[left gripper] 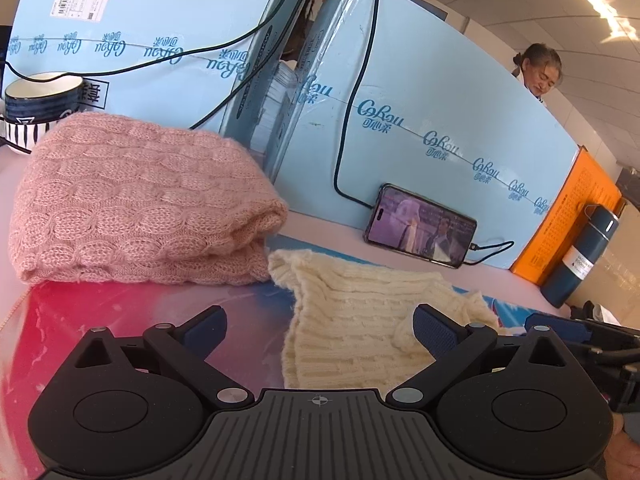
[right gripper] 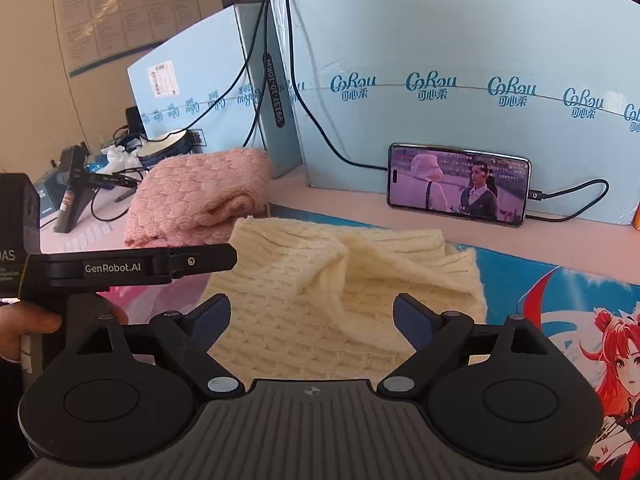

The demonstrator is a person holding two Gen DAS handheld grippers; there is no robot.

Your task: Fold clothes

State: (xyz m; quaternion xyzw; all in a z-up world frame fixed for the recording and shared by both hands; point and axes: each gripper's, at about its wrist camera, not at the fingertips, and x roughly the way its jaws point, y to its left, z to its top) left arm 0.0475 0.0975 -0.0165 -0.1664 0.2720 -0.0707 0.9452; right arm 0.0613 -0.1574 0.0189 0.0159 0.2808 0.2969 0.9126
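A pale pink bench [right gripper: 344, 204] runs in front of light blue boxes [right gripper: 460, 40] printed with a repeated logo, and a printed mat [right gripper: 560, 280] with a red-haired cartoon figure covers the near part of the bench. A phone [right gripper: 458, 184] leans on its long side against the boxes at the far edge, its screen lit and a cable [right gripper: 576, 200] plugged into its right end. The cream sweater [right gripper: 344, 300] lies on the mat near the middle of the bench, partly folded, with a sleeve crossed over its body. The pink sweater [left gripper: 136, 200] sits folded in a thick stack toward the far left, just beside the cream one. Behind the pink stack stand striped bowls [left gripper: 40, 100]. At the far right corner a dark flask [left gripper: 584, 256] leans against an orange box [left gripper: 576, 216]. The left tongs [left gripper: 320, 328] stand wide and empty over the mat, their right finger at the cream sweater's edge. The right tongs [right gripper: 312, 316] also stand wide, nothing between them, above the cream sweater's near part. A person [left gripper: 540, 72] shows beyond the boxes.
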